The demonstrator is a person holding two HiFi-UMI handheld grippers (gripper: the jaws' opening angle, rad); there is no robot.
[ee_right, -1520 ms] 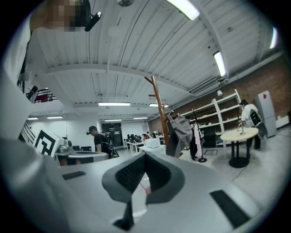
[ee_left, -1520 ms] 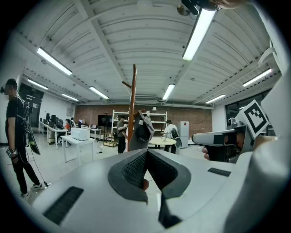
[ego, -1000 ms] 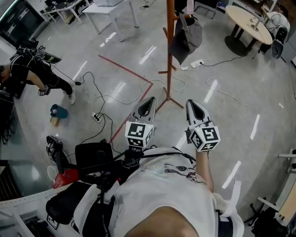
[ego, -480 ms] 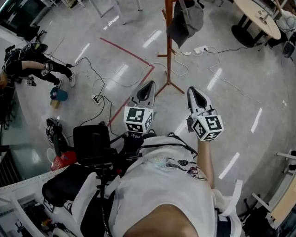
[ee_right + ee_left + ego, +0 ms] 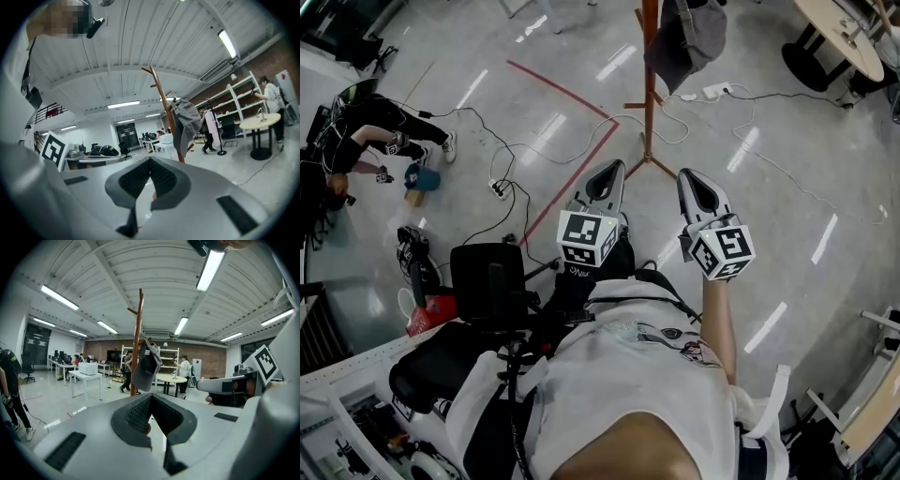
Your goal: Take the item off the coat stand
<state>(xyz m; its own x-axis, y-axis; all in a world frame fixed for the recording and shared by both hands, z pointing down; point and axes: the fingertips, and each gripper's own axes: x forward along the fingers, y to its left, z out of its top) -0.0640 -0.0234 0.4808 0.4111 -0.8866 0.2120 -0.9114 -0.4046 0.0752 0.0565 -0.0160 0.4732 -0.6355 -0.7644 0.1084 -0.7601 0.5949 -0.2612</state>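
On the wooden coat stand (image 5: 650, 84), near the top of the head view, a grey cap (image 5: 686, 42) was hung from a peg on the pole's right side, well apart from both grippers. A small patch of pale print was seen on the cap in the left gripper view, but it was too small to be read. No other legible writing was found; only black-and-white square marker patterns were shown on the cube of the left gripper (image 5: 605, 173) and on the cube of the right gripper (image 5: 694, 178). The two grippers were held side by side in front of the person's chest, level with each other and near together, with their tips pointed forward towards the foot of the stand. The right forearm (image 5: 717, 319) was stretched out bare behind its gripper, while the left hand was hidden under its cube. The jaws of the left gripper were seen clenched, the ribbed pads meeting at the tips with nothing caught between them. The jaws of the right gripper were likewise pressed together and empty. In both gripper views the stand and the cap were framed straight ahead above the closed tips, at a distance. A red tape line (image 5: 572, 178) was laid across the grey floor beside the stand's feet, and a white power strip (image 5: 712, 91) with trailing cables was lying just beyond them. A round table (image 5: 844, 37) was placed at the upper right.
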